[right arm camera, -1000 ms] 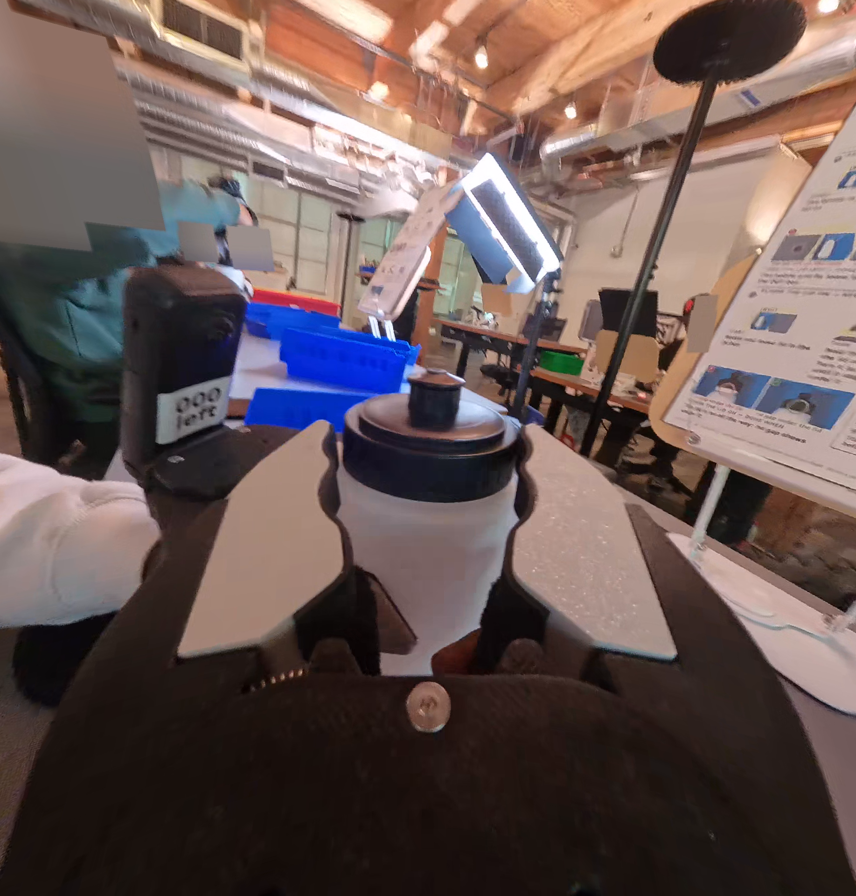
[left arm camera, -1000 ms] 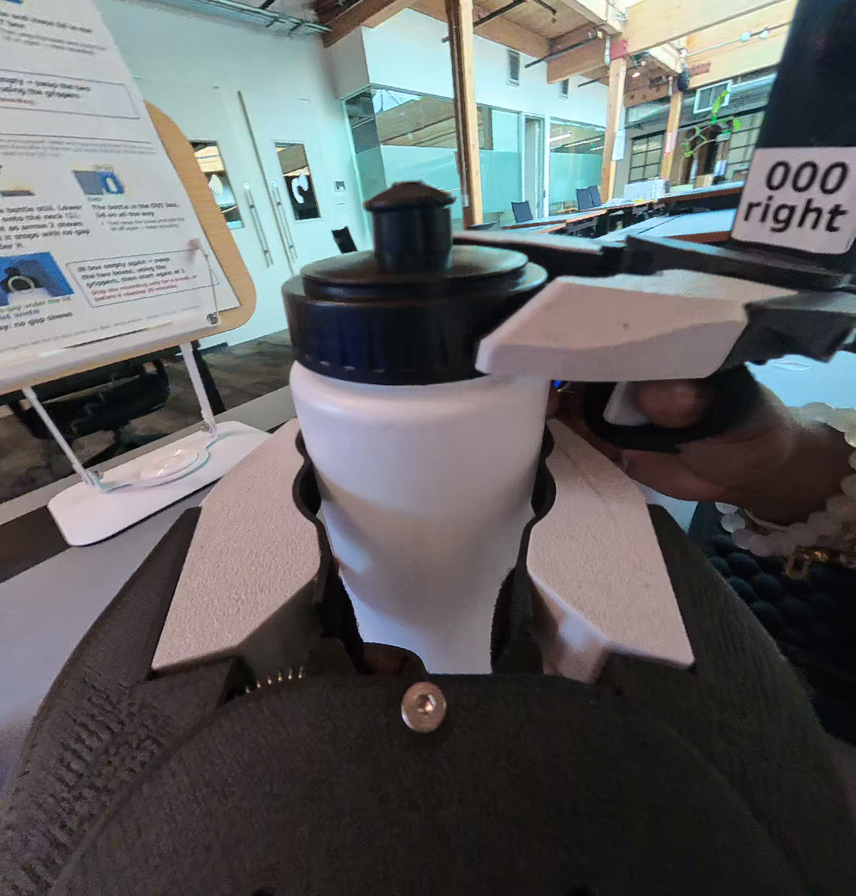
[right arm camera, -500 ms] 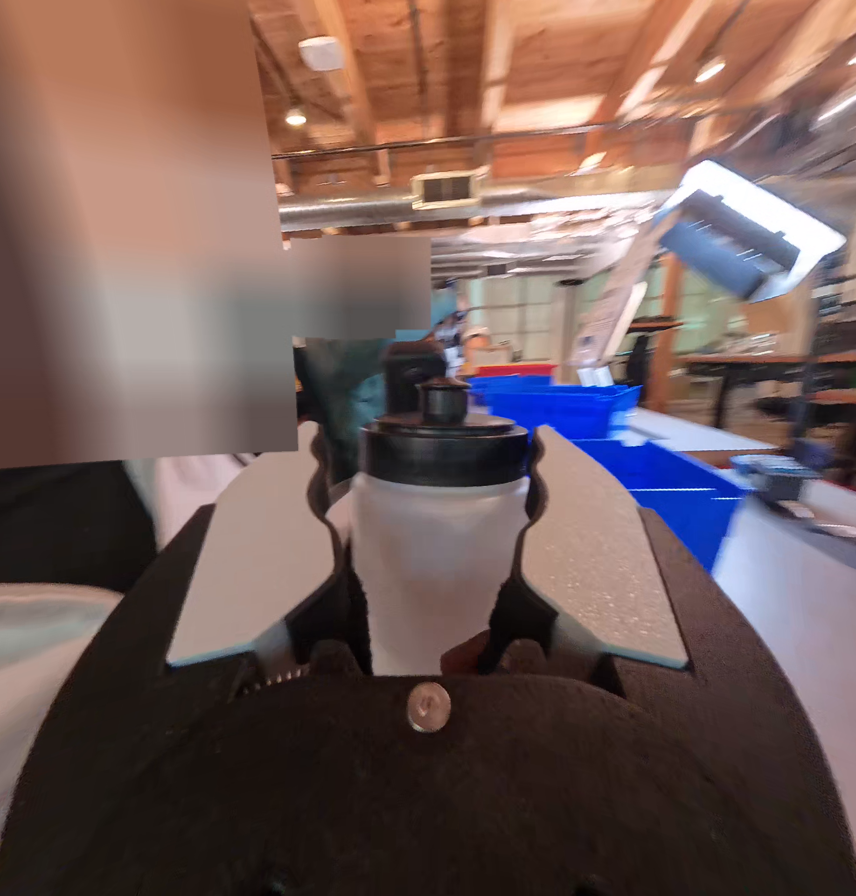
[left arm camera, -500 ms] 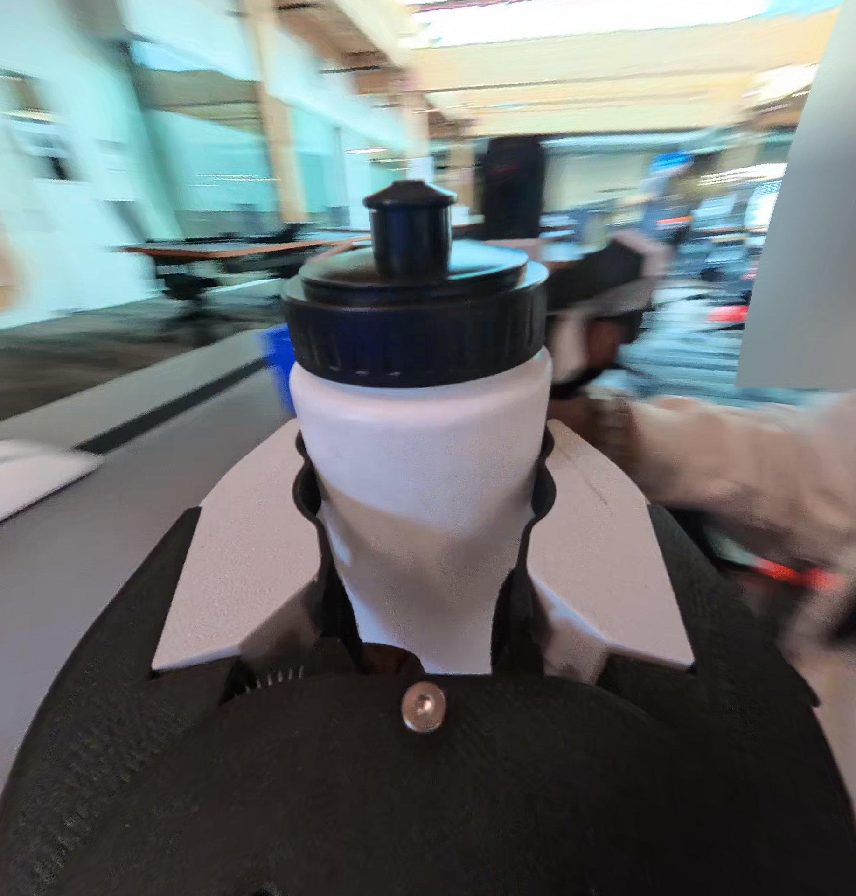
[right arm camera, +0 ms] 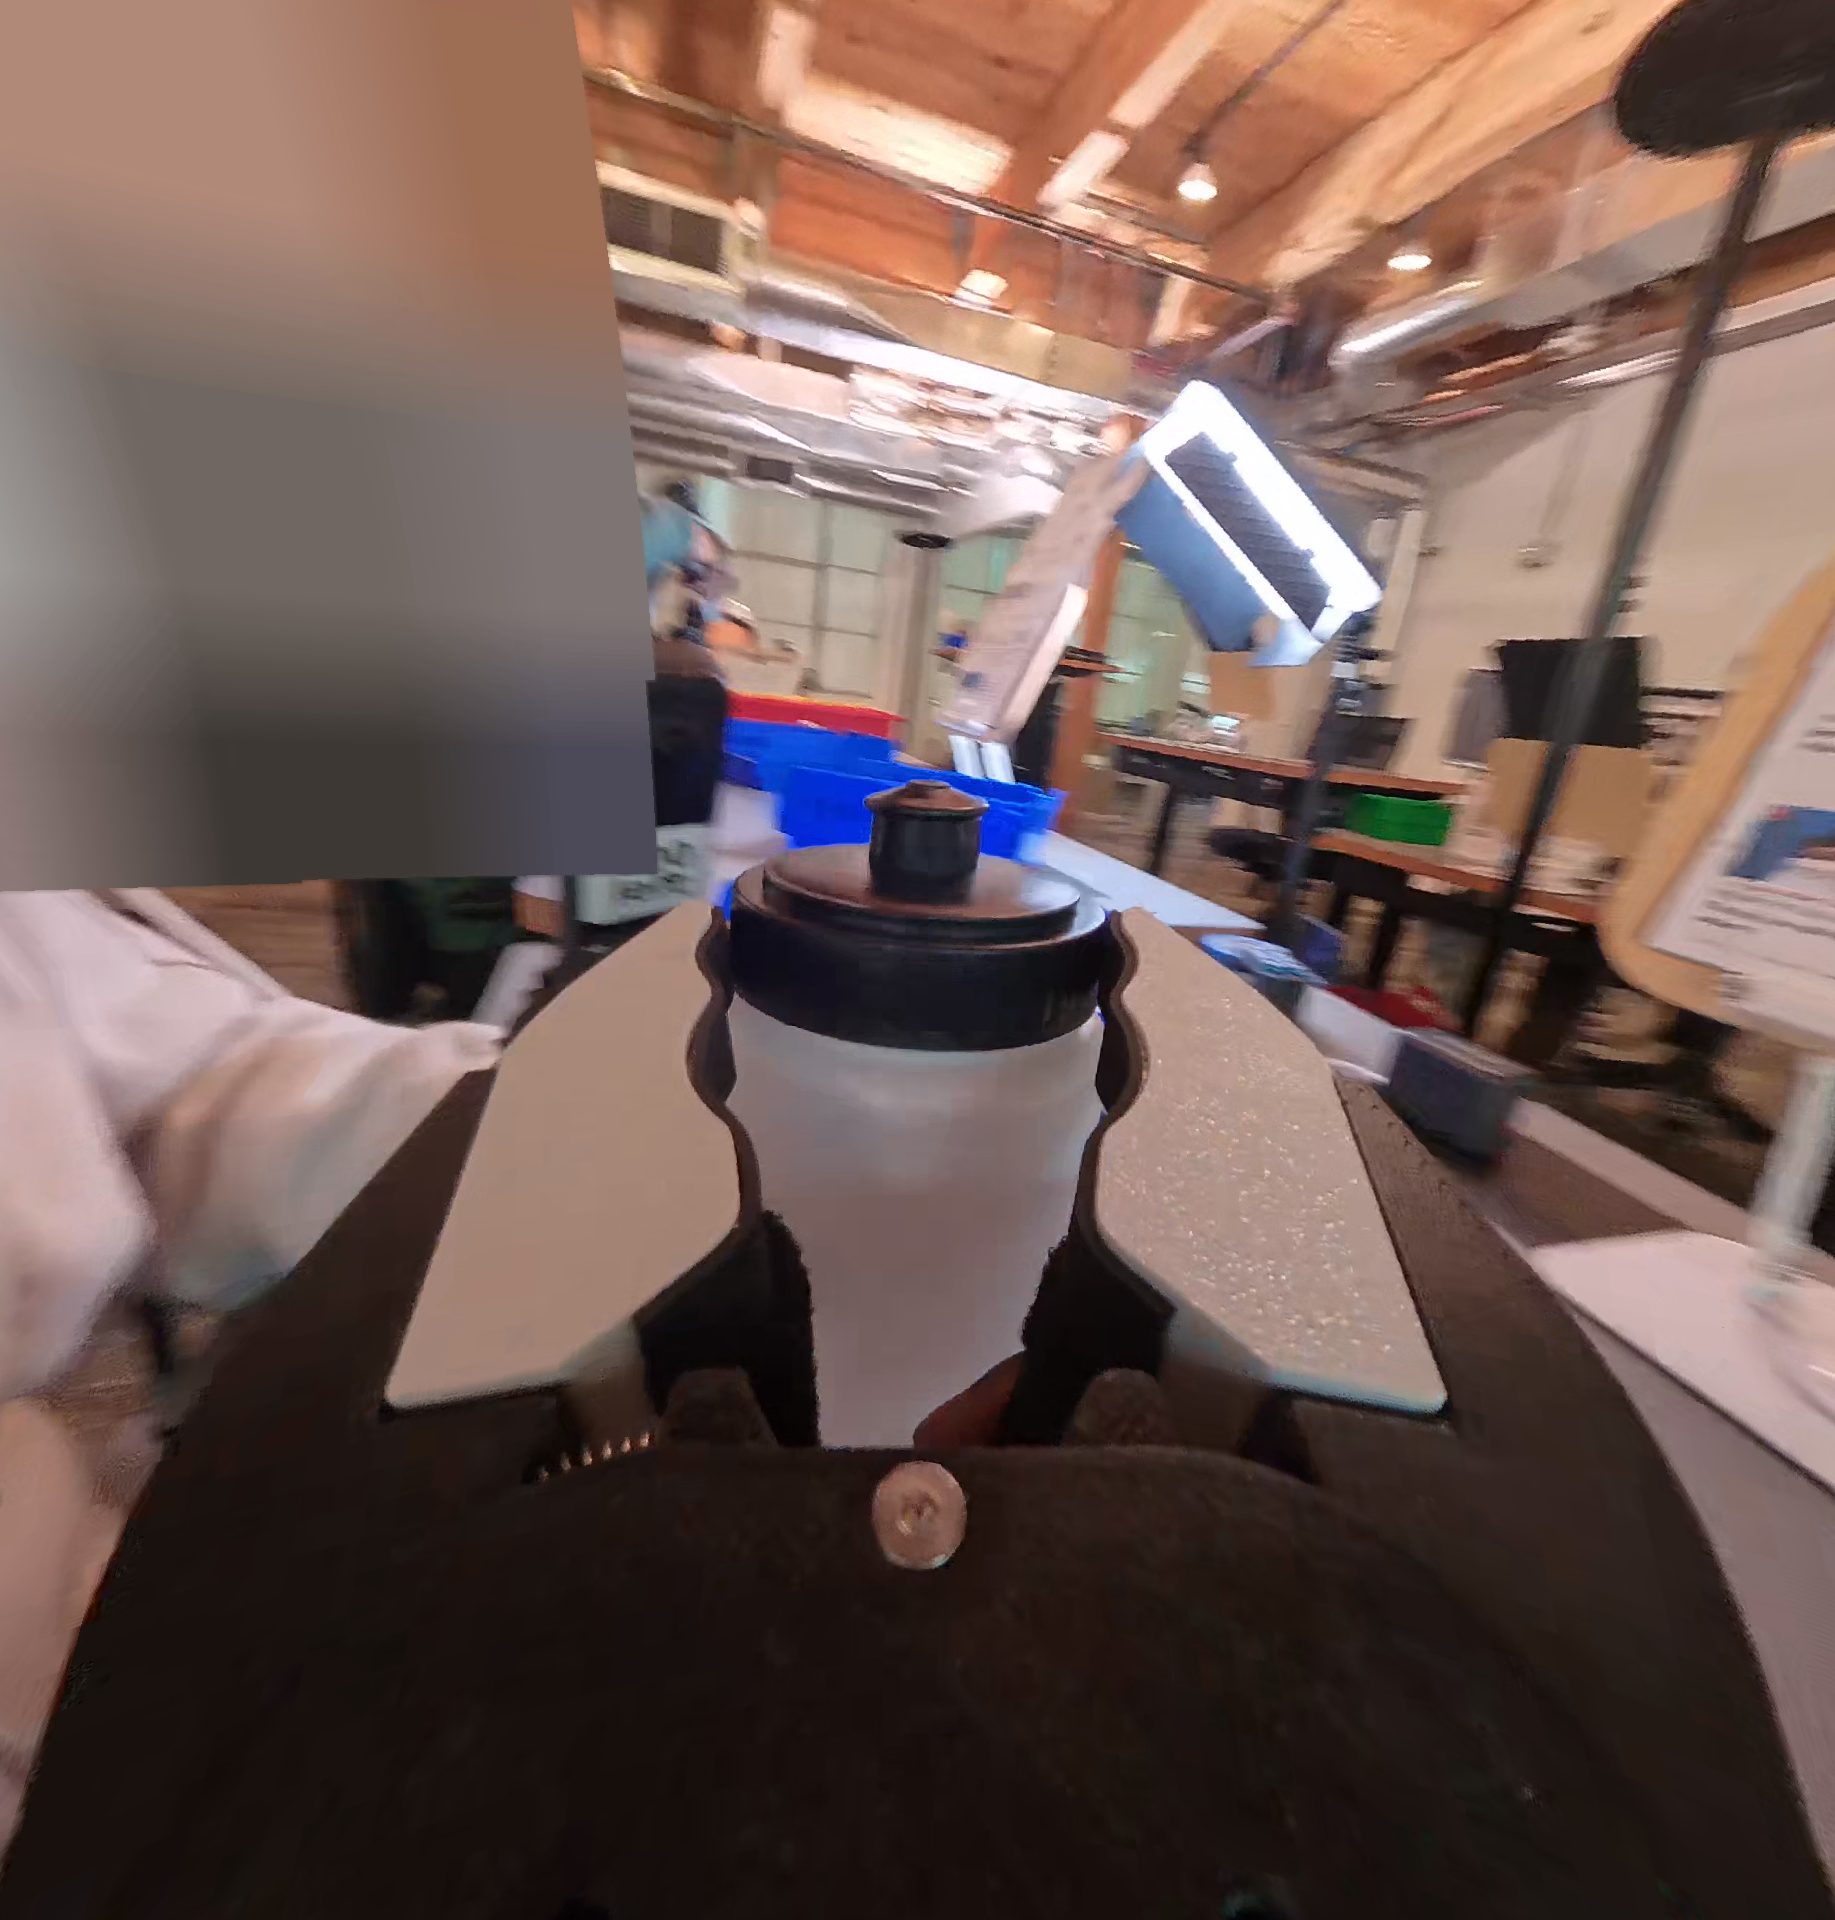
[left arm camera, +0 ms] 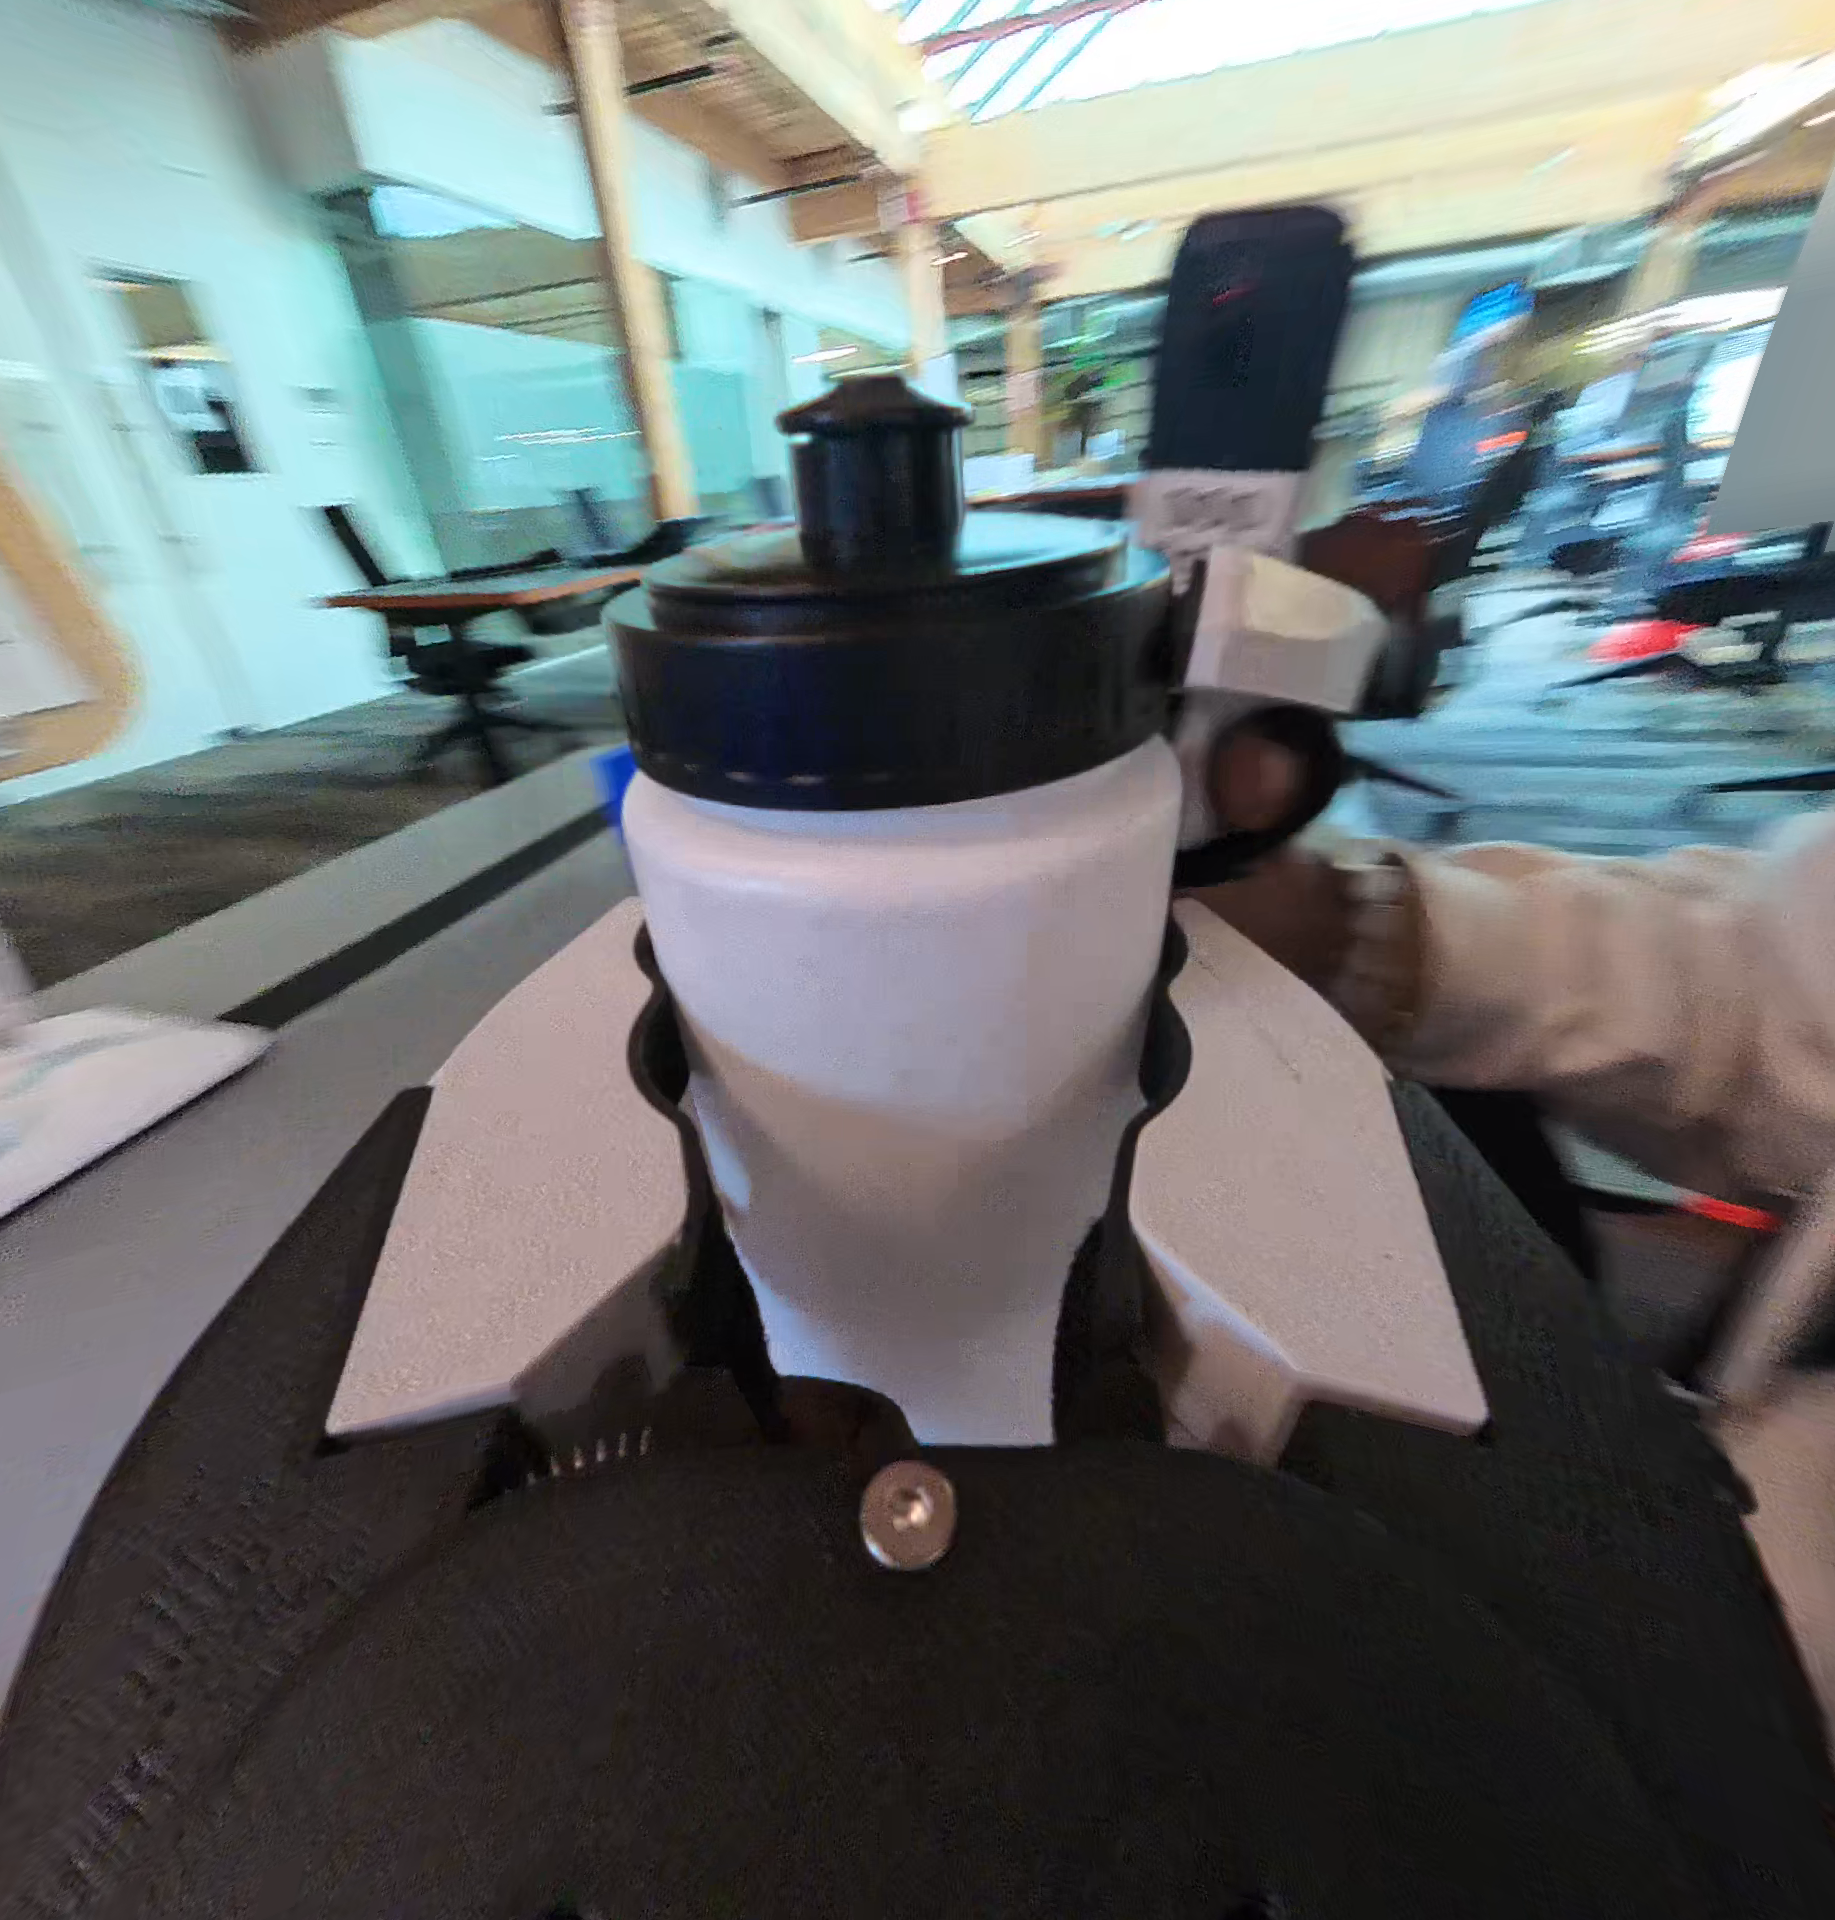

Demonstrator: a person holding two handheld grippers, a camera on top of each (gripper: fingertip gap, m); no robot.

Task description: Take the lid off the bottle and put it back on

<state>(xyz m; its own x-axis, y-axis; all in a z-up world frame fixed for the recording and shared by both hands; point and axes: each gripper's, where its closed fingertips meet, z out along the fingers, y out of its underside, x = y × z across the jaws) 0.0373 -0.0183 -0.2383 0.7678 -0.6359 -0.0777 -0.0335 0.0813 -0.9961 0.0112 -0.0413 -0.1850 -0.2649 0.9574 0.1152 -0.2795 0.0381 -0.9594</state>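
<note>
White squeeze bottle (left arm camera: 902, 1029), black ribbed lid (left arm camera: 892, 686) with pull spout on, upright. My left gripper (left arm camera: 908, 1049) clamps its body; my right gripper (right arm camera: 918, 997) pinches the lid, fingertips at its rim. Bottle base hidden, background blurred. Right sleeve (left arm camera: 1619, 997) reaches in beside the bottle.

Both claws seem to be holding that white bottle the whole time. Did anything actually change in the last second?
Mostly the surroundings swung: the instruction board left the left wrist view, so the pair turned together. The right gripper slid off the lid's rim, its fingers now closing lower, around the lid's base and the bottle. The left gripper stayed clamped on the white body, and the lid stayed on.
</note>
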